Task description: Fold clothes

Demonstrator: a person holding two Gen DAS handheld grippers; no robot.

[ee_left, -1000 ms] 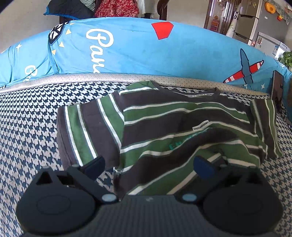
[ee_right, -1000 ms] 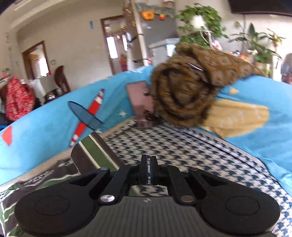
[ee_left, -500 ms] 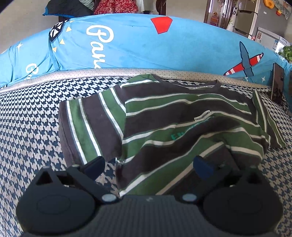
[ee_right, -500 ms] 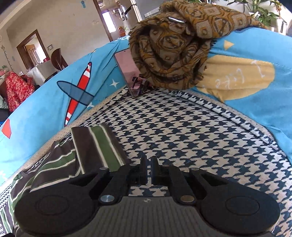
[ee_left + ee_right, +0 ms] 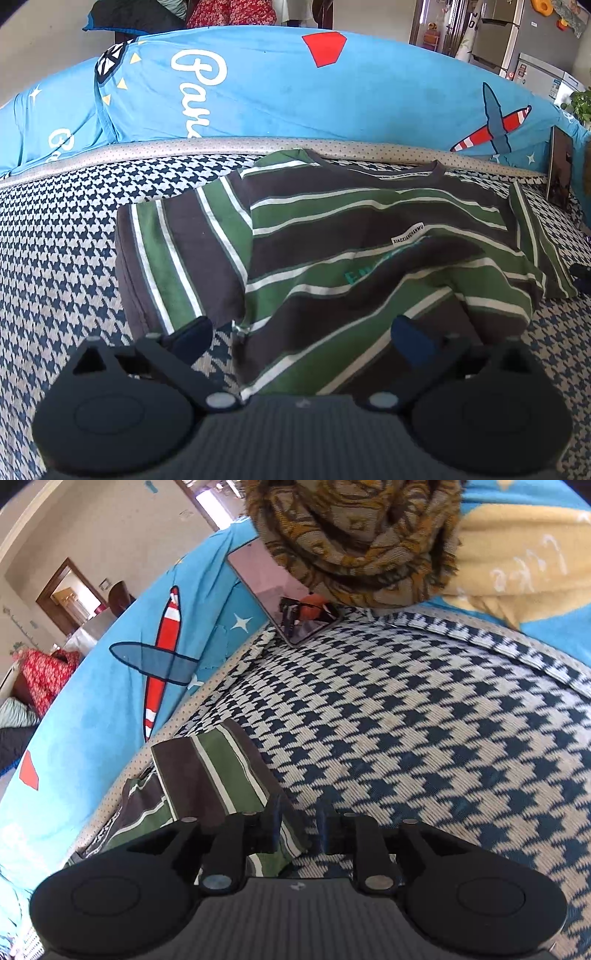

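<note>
The soft, light striped shirt (image 5: 369, 258) is lying mid-frame; left gripper (image 5: 301, 332) is hovering wide, right gripper (image 5: 295, 825) is apparently straddling, slightly parted, its sleeve edge (image 5: 221, 775), the likely hold.

One striped T-shirt (image 5: 369, 266), one patterned scarf (image 5: 354, 535), one phone (image 5: 280, 590), two grippers: left gripper (image 5: 301, 334), right gripper (image 5: 297, 830).

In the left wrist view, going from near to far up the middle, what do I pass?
left gripper → striped shirt → houndstooth cover strip → grey dotted edge band → blue printed blanket
</note>
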